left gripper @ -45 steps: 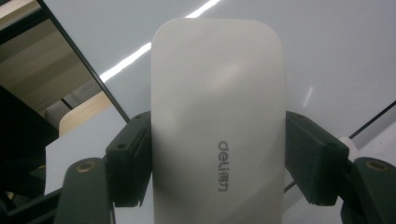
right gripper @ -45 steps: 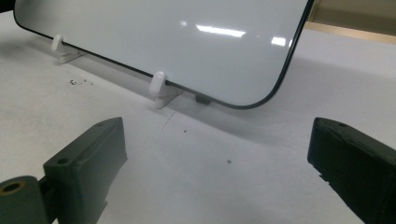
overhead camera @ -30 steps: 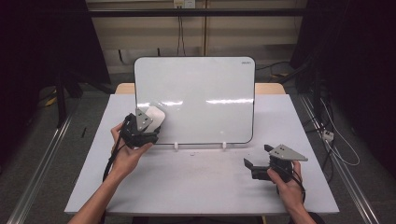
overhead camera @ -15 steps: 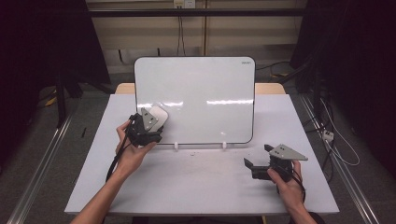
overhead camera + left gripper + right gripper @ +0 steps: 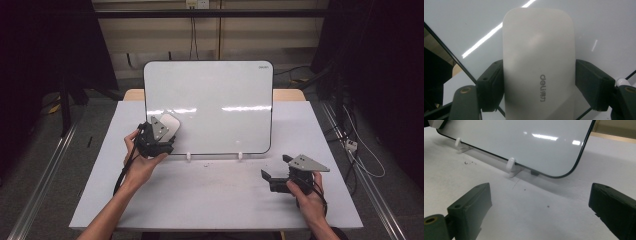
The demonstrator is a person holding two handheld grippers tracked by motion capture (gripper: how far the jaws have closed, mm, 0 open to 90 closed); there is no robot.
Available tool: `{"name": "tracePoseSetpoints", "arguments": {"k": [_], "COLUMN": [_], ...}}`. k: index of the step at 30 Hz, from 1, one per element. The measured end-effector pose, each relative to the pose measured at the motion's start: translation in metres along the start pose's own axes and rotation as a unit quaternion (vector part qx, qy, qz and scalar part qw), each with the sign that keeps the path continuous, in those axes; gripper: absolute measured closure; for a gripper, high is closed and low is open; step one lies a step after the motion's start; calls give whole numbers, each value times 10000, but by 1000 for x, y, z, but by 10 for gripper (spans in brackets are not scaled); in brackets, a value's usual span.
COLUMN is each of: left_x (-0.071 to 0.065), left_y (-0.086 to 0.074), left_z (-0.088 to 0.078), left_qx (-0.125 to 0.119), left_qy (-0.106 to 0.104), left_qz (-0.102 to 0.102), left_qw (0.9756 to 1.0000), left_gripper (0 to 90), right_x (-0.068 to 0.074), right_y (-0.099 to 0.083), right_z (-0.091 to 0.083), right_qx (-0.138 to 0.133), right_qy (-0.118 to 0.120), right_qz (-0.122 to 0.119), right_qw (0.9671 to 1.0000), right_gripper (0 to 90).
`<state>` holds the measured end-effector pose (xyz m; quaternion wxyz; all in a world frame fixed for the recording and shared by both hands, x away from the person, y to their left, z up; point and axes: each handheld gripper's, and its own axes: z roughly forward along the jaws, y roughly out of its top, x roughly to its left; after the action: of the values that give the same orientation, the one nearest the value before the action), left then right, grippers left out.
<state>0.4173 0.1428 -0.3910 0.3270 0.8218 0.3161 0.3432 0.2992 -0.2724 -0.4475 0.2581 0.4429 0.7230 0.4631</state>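
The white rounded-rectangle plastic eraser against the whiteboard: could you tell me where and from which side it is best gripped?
Grip the white rounded-rectangle plastic eraser across its two long straight edges, near the lower half, coming square-on from the front of the upright glossy whiteboard. Its flat back lies on the board, so only those narrow sides are free. The left gripper brackets it this way, its jaws having just been opening.

Overhead light leaves bright streaks of glare on the whiteboard (image 5: 215,105) and lights the bench (image 5: 215,200) evenly, while the surrounding room stays dark and the close eraser (image 5: 539,65) looks soft.
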Motion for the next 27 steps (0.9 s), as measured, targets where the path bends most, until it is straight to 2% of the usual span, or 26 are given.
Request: {"name": "tracePoseSetpoints", "arguments": {"k": [4, 6, 12, 14, 17, 18, 20, 25, 27], "left_x": [2, 4, 5, 4, 4, 3, 2, 3, 5], "left_y": [-1, -1, -1, -1, 0, 0, 1, 2, 2], "left_z": [1, -1, -3, -3, -4, -5, -6, -9, -12], "left_qx": [10, 78, 9, -14, -30, -32, 17, -61, -124], "left_qy": [-34, -77, -115, -115, -175, -264, -327, -346, -434], "left_qz": [-84, -49, -139, -174, -230, -292, -267, -323, -347], "left_qw": [10000, 9999, 9998, 9998, 9996, 9992, 9991, 9989, 9984], "left_gripper": [229, 199, 162, 124, 92, 76, 67, 49, 49], "right_x": [-1, -1, -1, -1, -1, -1, -1, -2, -1], "right_y": [0, 0, 0, 0, 0, 0, 0, 0, 0], "right_z": [0, 0, 0, 0, 0, 0, 0, 1, 1], "right_qx": [4, 7, 5, 9, 10, 22, 16, 27, 19], "right_qy": [13, 16, 28, 31, 20, 15, 19, -6, -5], "right_qz": [25, 62, 38, 28, 27, 47, 63, 48, 38], "right_qw": [10000, 10000, 10000, 10000, 10000, 10000, 10000, 10000, 10000], "right_gripper": [46, 46, 46, 45, 45, 46, 45, 45, 45]}}
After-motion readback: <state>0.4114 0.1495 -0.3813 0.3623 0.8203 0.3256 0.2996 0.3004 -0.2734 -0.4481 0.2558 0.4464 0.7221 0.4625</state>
